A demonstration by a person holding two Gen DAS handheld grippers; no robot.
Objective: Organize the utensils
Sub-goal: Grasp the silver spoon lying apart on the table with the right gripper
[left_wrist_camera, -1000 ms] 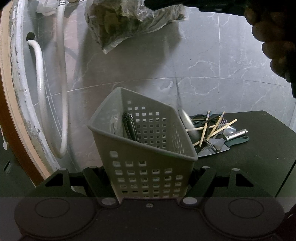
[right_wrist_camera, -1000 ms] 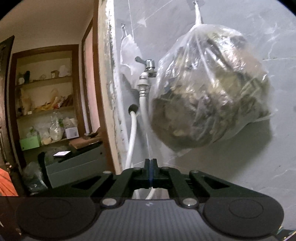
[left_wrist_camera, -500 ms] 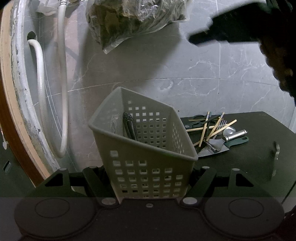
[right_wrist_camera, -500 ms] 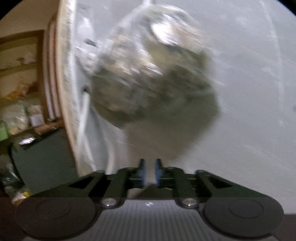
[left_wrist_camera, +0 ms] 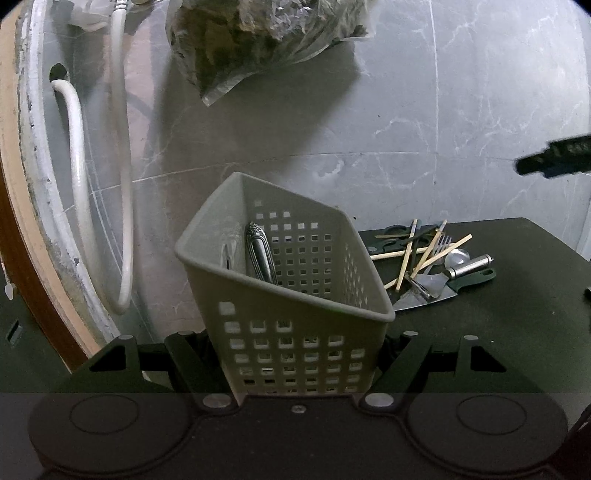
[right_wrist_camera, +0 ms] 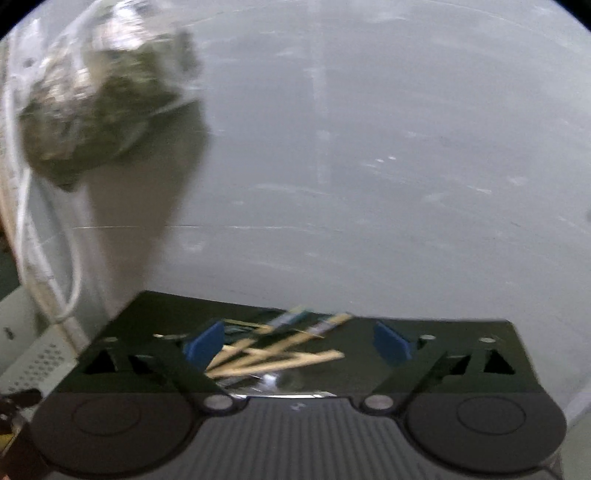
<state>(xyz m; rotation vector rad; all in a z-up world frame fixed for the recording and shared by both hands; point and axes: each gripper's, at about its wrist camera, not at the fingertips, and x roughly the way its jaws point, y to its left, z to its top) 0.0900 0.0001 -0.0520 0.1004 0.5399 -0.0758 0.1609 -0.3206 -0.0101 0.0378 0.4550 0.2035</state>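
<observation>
- Left claw (left_wrist_camera: pixel 299 363) grips the perforated basket (left_wrist_camera: pixel 291 295) at the counter's (left_wrist_camera: pixel 517 314) left.
- Right claw (right_wrist_camera: pixel 297 343), jaws just opened and empty, has swung down toward the chopstick pile (right_wrist_camera: pixel 273 354), ready for another utensil.

We see a basket (left_wrist_camera: pixel 295 332) of matt grey-beige plastic, its walls pierced with square holes, at the lower centre of the left wrist view. Inside it stands a handle (left_wrist_camera: pixel 260 254) of dull, ornamented metal. At the right of that frame, pale bare-wood chopsticks (left_wrist_camera: pixel 421 254) lie across shiny metal utensils (left_wrist_camera: pixel 439 280) on a dark matt table (left_wrist_camera: pixel 517 325). Behind, the wall (left_wrist_camera: pixel 406 129) looks like smooth grey marble-veined tile with a slight sheen. At the upper left, white hoses (left_wrist_camera: pixel 122 184) look glossy and smooth, and a clear crinkled plastic bag (left_wrist_camera: pixel 258 33) glints. In the blurred right wrist view, the gripper's pads (right_wrist_camera: pixel 205 345) look smooth blue.
</observation>
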